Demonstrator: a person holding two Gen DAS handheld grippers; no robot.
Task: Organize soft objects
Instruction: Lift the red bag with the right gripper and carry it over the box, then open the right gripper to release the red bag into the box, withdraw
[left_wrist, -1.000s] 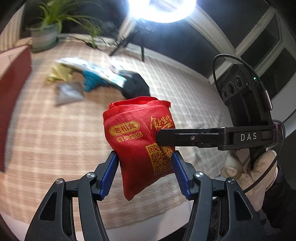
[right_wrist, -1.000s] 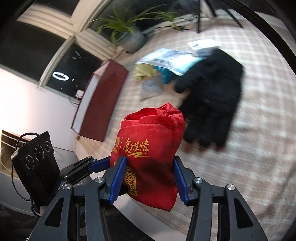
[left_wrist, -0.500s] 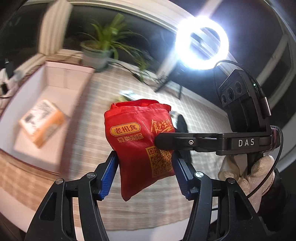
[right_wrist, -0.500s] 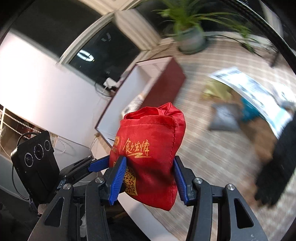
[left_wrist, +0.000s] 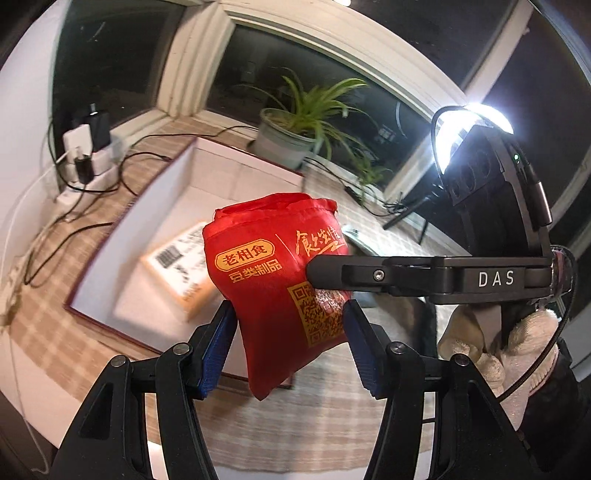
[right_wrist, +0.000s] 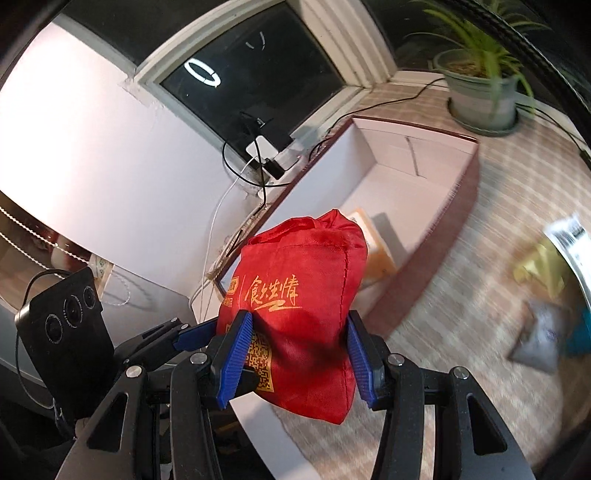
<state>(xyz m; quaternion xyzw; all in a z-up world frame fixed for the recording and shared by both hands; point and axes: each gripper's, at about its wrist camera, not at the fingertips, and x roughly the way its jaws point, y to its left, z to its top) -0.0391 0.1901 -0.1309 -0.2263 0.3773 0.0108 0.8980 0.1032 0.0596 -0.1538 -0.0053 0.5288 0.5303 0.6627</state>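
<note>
Checked tablecloth under an open box by dark windows, a red pouch carried toward it.

Left wrist view: the red pouch (left_wrist: 280, 280) sits mid-frame, the left gripper (left_wrist: 290, 347) clamped on its lower part, the right gripper (left_wrist: 314, 269) pinching from the right; the box (left_wrist: 122, 236), centre left, already holds an orange packet (left_wrist: 181, 269). Right wrist view: the right gripper (right_wrist: 299, 354) grips the pouch at lower centre; a potted plant (right_wrist: 480, 96) stands upper right, loose soft items (right_wrist: 543, 295) lie right. Best to clear the near wall, lower beside the packet, then release both together.

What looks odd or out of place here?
Both claws, left claw and right claw, pinch one red pouch in midair above the open box. Nothing looks spilled or damaged.
</note>
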